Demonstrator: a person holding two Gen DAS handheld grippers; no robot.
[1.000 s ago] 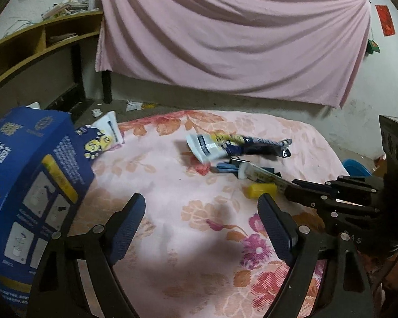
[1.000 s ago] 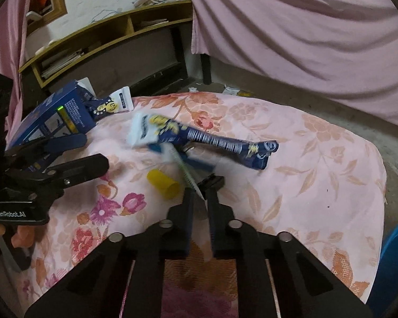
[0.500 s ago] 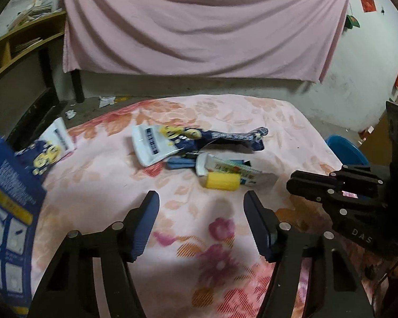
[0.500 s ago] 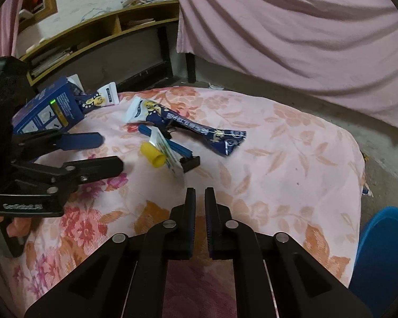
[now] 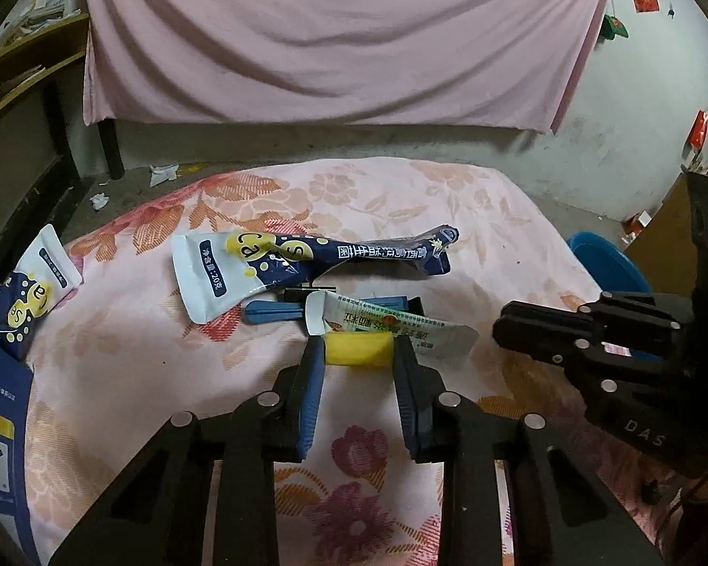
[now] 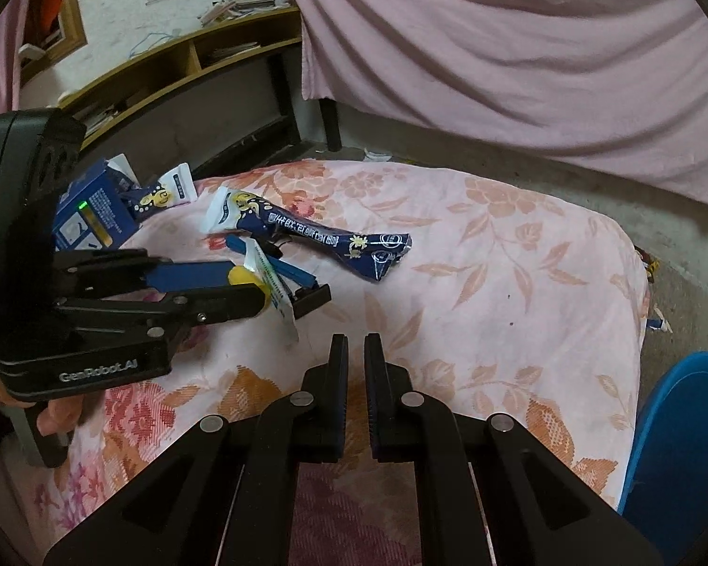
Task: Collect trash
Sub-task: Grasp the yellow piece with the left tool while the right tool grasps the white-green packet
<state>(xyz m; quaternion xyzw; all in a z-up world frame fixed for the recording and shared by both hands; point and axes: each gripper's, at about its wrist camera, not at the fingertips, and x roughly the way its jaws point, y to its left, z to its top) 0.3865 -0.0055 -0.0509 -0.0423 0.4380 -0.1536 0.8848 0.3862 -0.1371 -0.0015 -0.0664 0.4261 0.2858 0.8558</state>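
Observation:
My left gripper (image 5: pixel 358 351) is shut on a small yellow cap (image 5: pixel 357 350) lying on the floral bedspread (image 5: pixel 132 358); it also shows in the right wrist view (image 6: pixel 240 276). Just beyond the cap lie a white-green sachet (image 5: pixel 391 323), a blue razor (image 5: pixel 278 310) and a long dark-blue wrapper (image 5: pixel 307 259). My right gripper (image 6: pixel 356 346) is shut and empty, hovering above the bedspread to the right of the trash; it shows at the right of the left wrist view (image 5: pixel 505 330).
A second blue-and-white wrapper (image 5: pixel 33 287) and a blue carton (image 5: pixel 0 429) lie at the left edge. A blue bin (image 6: pixel 679 448) stands on the floor at the right. Pink curtain (image 5: pixel 344 33) and wooden shelf (image 6: pixel 174 66) are behind.
My left gripper has moved forward to the yellow cap and closed on it. My right gripper has let go of the sachet, drawn back to the right and stayed shut.

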